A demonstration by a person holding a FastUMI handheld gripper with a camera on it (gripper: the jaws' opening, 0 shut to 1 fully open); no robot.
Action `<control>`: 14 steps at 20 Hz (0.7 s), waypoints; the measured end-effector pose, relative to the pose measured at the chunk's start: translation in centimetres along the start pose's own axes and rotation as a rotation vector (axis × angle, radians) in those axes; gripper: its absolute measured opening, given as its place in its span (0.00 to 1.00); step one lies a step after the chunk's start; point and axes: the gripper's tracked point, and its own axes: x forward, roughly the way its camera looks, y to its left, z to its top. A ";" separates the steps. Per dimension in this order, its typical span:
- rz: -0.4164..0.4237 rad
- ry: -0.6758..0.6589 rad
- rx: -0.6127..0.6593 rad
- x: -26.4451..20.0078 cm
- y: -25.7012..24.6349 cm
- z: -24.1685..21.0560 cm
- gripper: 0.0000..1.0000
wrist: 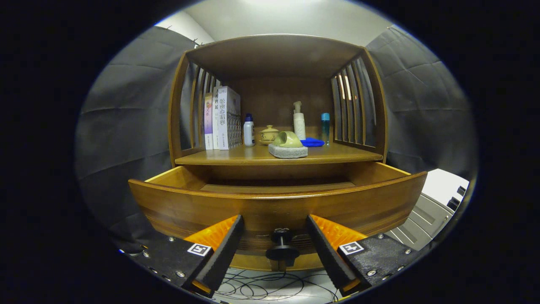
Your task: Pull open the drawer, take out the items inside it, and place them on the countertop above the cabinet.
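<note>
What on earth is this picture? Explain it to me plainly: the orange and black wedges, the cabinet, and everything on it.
The camera rides on a hand-held gripper and looks forward along its two fingers. Those are the black-padded, orange-backed wedges. They stand open, with the drawer's black knob in the gap between them, untouched. Nothing is held.

Beyond them is a wooden cabinet with its drawer pulled open; its inside is hidden behind the front panel. On the countertop above stand books, a small white bottle with a blue cap, a lidded ceramic pot, a green cup lying on a grey pad, a blue cloth, a white pump bottle and a slim blue bottle.
</note>
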 end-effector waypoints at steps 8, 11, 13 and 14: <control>0.012 -0.008 -0.051 3.4 0.1 0.1 0.94; 0.026 -0.008 -0.067 4.8 0.1 0.1 0.94; 0.033 -0.016 -0.073 5.8 0.1 0.2 0.94; 0.036 -0.017 -0.079 6.1 0.1 0.3 0.94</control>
